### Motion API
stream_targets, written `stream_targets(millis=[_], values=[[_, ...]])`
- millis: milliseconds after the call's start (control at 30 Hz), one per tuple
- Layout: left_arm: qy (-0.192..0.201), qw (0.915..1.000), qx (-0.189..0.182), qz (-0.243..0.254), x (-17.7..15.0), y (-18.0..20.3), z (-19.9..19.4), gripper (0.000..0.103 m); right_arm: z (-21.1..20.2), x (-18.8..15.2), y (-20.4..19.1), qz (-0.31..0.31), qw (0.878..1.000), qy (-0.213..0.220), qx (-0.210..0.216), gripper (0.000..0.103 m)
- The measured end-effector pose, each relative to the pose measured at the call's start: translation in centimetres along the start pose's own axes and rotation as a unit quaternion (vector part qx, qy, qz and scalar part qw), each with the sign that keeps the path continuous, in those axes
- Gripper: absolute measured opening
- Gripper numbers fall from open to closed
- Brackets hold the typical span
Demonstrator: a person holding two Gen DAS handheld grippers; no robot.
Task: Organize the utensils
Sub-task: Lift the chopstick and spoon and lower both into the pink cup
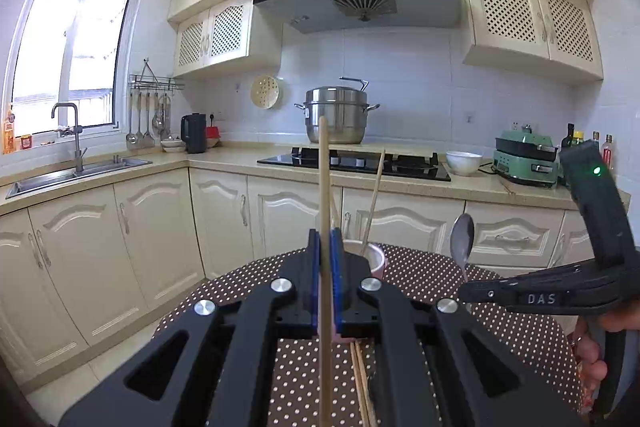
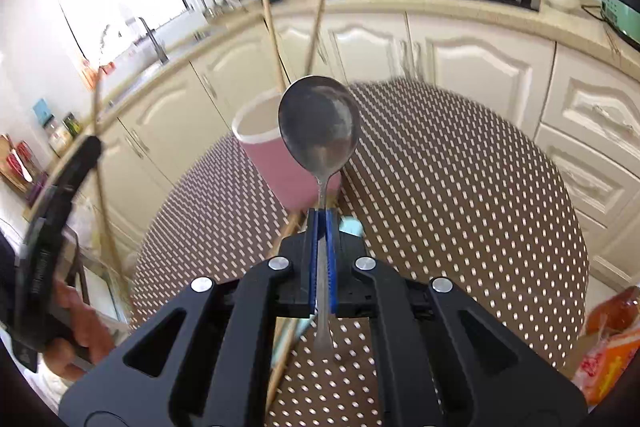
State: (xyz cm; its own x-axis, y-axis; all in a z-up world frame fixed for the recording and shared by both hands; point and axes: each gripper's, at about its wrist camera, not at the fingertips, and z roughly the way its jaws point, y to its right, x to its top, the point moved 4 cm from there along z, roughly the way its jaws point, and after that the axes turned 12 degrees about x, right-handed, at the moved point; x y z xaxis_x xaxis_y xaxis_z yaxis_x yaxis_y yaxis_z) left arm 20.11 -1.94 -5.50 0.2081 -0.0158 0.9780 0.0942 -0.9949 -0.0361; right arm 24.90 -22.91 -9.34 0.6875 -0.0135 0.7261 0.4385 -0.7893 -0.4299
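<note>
Above a round table (image 2: 460,187) with a brown dotted cloth, both grippers are lifted with something clamped in each. Left gripper (image 1: 327,239) has its blue pads closed tight on one chopstick (image 1: 323,167), which stands nearly upright and runs out of the bottom edge of the left view, so its lower end is cut off. Right gripper (image 2: 322,223) is closed just as tightly on the thin handle of a metal spoon (image 2: 318,125); the bowl stands up beyond the fingertips, and the handle's tail pokes out behind the pads.

Behind both grippers a pink cup (image 2: 272,163) stands on the table with chopsticks (image 2: 316,23) leaning out of it. In the left view the cup is mostly hidden behind the gripper; only its rim and a strip of its side show. In the right view the spoon covers part of it.

More chopsticks (image 1: 360,379) lie on the cloth under the left gripper, half hidden by its body; how many is hard to tell. Something pale blue (image 2: 352,227) lies just beside the right fingertips, too covered to identify. An orange packet (image 2: 612,343) is cut off at the right edge.

Each view catches the other gripper at its margin, with a hand (image 2: 76,335) on the grip; in the right view it is blurred.
</note>
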Motion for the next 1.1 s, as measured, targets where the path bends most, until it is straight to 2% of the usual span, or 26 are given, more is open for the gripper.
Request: stream_targets(millis=[267,433,600,833,967,1100], values=[[0.031,0.9991,-0.023,-0.018,3.2,1.2,3.5,0.005,-1.3,5.3,-1.7,-0.013,0.997,0.069,0.042,0.004],[0.040,0.9941,-0.068,-0.074,5.4,0.4,6.7,0.005,-0.5,9.4,-2.7,-0.026,0.993,0.103,0.056,0.004],[0.048,0.9891,-0.082,-0.113,6.7,-0.3,9.7,0.005,1.3,11.9,-3.6,-0.048,0.990,0.123,0.059,0.004],[0.062,0.9834,-0.094,-0.142,7.5,-0.2,13.1,0.005,3.8,12.9,-2.7,-0.050,0.990,0.126,0.048,0.004],[0.081,0.9833,-0.094,-0.133,7.5,1.1,14.0,0.005,5.1,12.4,-1.6,-0.045,0.991,0.116,0.041,0.004],[0.077,0.9851,-0.091,-0.124,6.2,2.1,15.1,0.005,5.9,11.6,-0.7,-0.036,0.993,0.109,0.037,0.004]])
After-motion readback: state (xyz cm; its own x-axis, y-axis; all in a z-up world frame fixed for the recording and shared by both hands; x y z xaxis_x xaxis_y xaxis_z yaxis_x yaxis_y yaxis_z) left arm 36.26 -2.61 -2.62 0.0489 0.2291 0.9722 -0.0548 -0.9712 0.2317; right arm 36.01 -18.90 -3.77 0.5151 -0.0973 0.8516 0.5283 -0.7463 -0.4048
